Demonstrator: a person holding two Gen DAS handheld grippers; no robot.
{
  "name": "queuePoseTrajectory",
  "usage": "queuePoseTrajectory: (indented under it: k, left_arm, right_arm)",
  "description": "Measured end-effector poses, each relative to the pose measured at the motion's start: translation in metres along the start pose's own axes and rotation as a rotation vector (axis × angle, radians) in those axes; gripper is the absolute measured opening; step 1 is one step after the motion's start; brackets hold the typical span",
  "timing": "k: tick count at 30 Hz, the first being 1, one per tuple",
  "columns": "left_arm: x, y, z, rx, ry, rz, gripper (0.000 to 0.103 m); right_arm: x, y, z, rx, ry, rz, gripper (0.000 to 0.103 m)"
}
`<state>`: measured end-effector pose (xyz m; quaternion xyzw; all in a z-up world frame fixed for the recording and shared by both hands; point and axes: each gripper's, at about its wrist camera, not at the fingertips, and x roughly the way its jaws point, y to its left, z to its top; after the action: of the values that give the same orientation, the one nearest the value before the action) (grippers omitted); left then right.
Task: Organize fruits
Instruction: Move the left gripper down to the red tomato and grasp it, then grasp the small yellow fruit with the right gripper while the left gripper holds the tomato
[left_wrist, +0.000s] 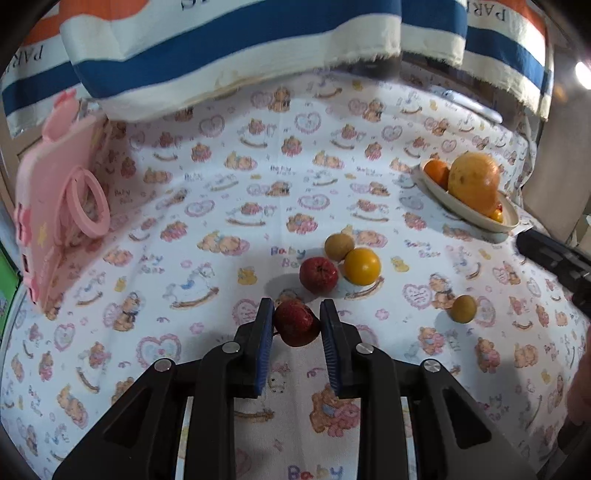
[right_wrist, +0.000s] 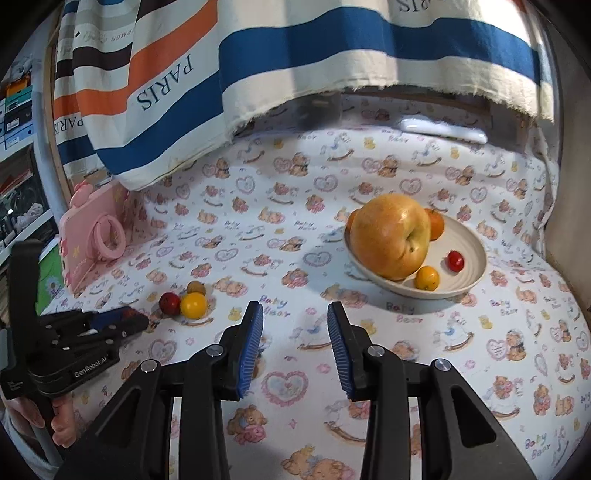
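Note:
My left gripper (left_wrist: 296, 312) is shut on a small dark red fruit (left_wrist: 296, 325) just above the cloth. Ahead of it lie another red fruit (left_wrist: 318, 274), a yellow fruit (left_wrist: 362, 266) and a tan fruit (left_wrist: 338, 246), touching one another. A second tan fruit (left_wrist: 463, 308) lies alone to the right. The cream plate (right_wrist: 469, 254) holds a big orange-yellow apple (right_wrist: 389, 236), an orange (right_wrist: 435, 223), a small yellow fruit (right_wrist: 426, 278) and a small red fruit (right_wrist: 455, 261). My right gripper (right_wrist: 295, 314) is open and empty, short of the plate. The left gripper also shows in the right wrist view (right_wrist: 122, 321).
A pink toy camera (left_wrist: 55, 206) stands at the left on the bear-print cloth (left_wrist: 221, 206). A striped "PARIS" fabric (right_wrist: 258, 74) hangs over the back edge. A white flat object (right_wrist: 443, 129) lies at the back right. Shelves stand far left.

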<state>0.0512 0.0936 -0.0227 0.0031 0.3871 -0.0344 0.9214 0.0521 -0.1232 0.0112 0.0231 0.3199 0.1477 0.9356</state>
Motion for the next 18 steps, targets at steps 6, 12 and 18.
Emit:
queuePoseTrajectory:
  k: [6, 12, 18]
  left_arm:
    - [-0.021, -0.007, 0.002, 0.015, -0.064, -0.002, 0.024]
    - [-0.030, -0.009, 0.001, 0.014, -0.104, -0.001, 0.024]
    - [-0.031, -0.009, 0.002, 0.025, -0.105, 0.019, 0.024]
  right_arm:
    - [0.017, 0.014, -0.008, -0.008, 0.082, 0.065, 0.056]
    - [0.037, 0.023, -0.017, -0.017, 0.150, 0.053, 0.063]
    - [0.049, 0.024, -0.025, -0.029, 0.181, 0.045, 0.063]
